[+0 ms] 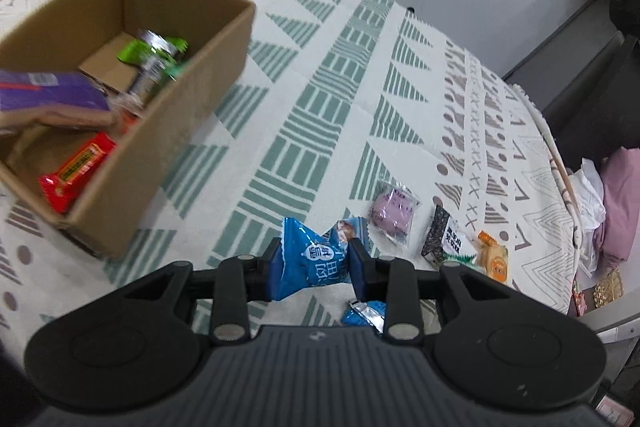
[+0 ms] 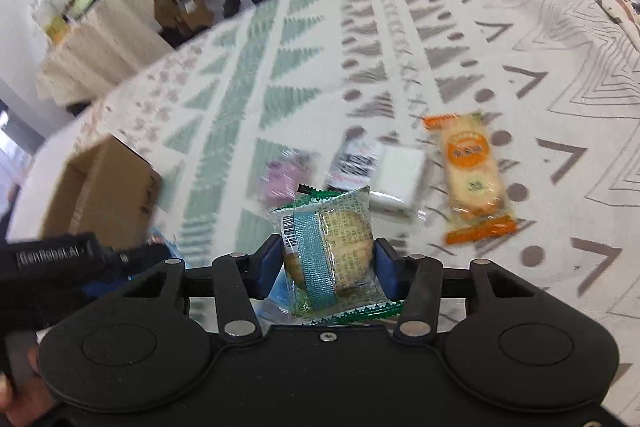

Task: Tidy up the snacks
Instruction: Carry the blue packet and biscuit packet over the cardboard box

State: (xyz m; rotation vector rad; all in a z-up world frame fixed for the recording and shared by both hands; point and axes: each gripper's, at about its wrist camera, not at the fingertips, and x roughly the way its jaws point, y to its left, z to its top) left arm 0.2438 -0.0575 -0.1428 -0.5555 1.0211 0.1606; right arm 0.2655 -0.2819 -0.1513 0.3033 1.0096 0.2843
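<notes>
My left gripper [image 1: 316, 251] is shut on a blue snack packet [image 1: 308, 259], pinching its middle above the patterned cloth [image 1: 320, 87]. An open cardboard box [image 1: 180, 131] stands to its left, holding a red bar [image 1: 76, 167], a purple pack [image 1: 48, 91] and green packets [image 1: 156, 55]. My right gripper [image 2: 328, 251] is shut on a clear cookie packet with green ends [image 2: 336, 247], raised off the cloth. On the cloth beyond lie a purple snack [image 2: 280, 175], a white packet [image 2: 396, 179] and an orange biscuit packet [image 2: 472, 179].
A second blue packet [image 1: 366, 315] lies under my left gripper. In the right wrist view the left gripper's body [image 2: 60, 259] and the box [image 2: 108, 187] are at the left. The cloth's edge drops off at the right [image 1: 560, 167], beside pink fabric [image 1: 620, 203].
</notes>
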